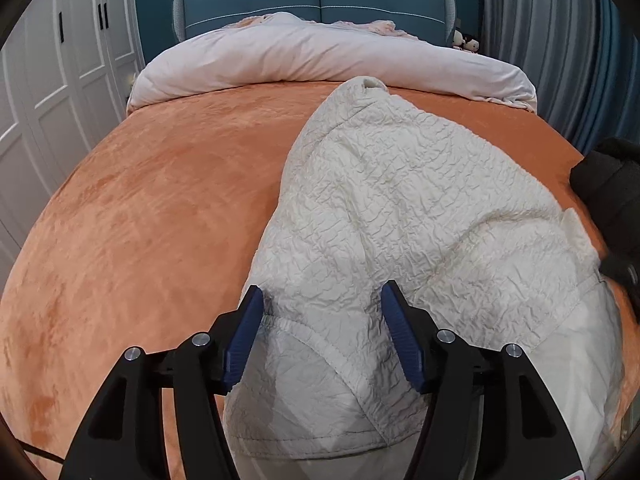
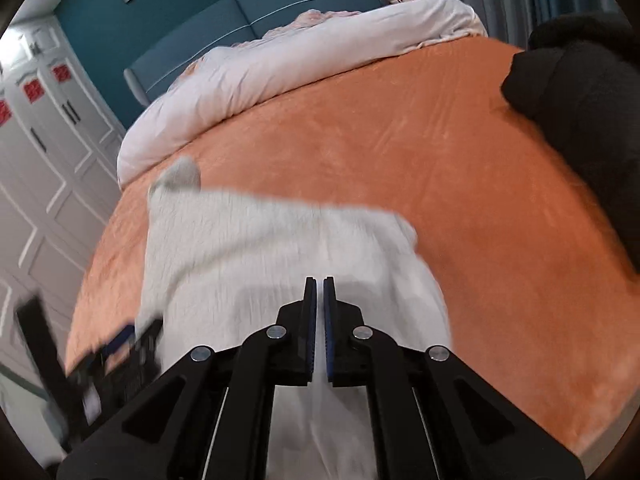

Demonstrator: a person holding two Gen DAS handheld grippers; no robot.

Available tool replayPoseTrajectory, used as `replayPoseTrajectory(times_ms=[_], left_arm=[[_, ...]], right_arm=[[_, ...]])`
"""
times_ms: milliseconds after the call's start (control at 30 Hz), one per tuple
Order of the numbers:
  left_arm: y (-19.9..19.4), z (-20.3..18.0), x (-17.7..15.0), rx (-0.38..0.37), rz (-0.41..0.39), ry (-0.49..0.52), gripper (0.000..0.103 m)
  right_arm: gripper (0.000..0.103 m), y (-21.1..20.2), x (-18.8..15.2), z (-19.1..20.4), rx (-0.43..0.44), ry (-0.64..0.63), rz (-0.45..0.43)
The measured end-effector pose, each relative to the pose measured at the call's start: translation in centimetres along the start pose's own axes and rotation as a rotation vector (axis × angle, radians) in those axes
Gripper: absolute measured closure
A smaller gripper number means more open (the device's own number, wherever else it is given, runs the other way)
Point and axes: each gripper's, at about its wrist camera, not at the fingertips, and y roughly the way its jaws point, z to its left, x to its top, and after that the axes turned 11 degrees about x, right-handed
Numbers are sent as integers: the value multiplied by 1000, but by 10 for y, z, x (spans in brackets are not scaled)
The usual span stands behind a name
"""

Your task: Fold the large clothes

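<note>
A large cream quilted garment point(image 1: 400, 208) lies on the orange bedspread point(image 1: 152, 208), bunched toward the near edge. My left gripper point(image 1: 322, 304) is open, its blue pads on either side of a raised fold near the garment's hem. In the right wrist view the garment point(image 2: 260, 248) is blurred. My right gripper point(image 2: 319, 292) is shut, with the garment's cloth running up between its fingers. The left gripper point(image 2: 124, 344) shows blurred at the lower left of the right wrist view.
A pale pink duvet point(image 1: 320, 60) is rolled back against the blue headboard point(image 1: 320, 4). A black garment point(image 2: 580, 112) lies on the bed's right side. White wardrobes point(image 1: 48, 92) stand left, grey curtains point(image 1: 560, 60) right.
</note>
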Motion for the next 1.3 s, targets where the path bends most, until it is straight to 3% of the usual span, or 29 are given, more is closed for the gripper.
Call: replayPoseTrajectory(times_ms=[100, 200, 333, 433, 500, 600, 667, 700, 800, 967, 1100, 1167, 1300], left_arm=[[-1, -5, 2, 9, -5, 19, 42], [-4, -8, 1, 37, -12, 35, 42], [-5, -4, 0, 38, -5, 26, 42], [-7, -6, -1, 52, -10, 25, 42], [-12, -8, -2, 59, -12, 33, 42], [-26, -3, -5, 53, -6, 40, 42], [-40, 15, -8, -15, 22, -8, 41], [-45, 23, -10, -42, 34, -32, 36], [-60, 55, -18, -123, 72, -119, 27], [-58, 76, -28, -169, 119, -172, 22], [-38, 81, -29, -269, 203, -258, 20], [-22, 78, -31, -291, 244, -273, 18], [-6, 71, -31, -320, 259, -287, 13]], right_arm=[[103, 26, -31, -6, -8, -31, 104], [99, 16, -29, 7, -53, -62, 104], [98, -29, -35, 24, 20, -75, 45], [103, -9, -73, 9, 15, -49, 164], [103, 5, -87, 5, 9, -62, 162], [100, -3, -77, 9, -3, -33, 179], [97, -20, -67, 11, 27, -15, 140], [91, -35, -62, 9, 26, -19, 98], [52, -64, -54, -6, 9, 11, 15], [41, -49, -41, -47, 45, 154, 48], [37, -13, -42, -70, 169, 312, 148], [36, 5, -44, -71, 216, 341, 188], [22, 30, -49, -64, 236, 336, 222]])
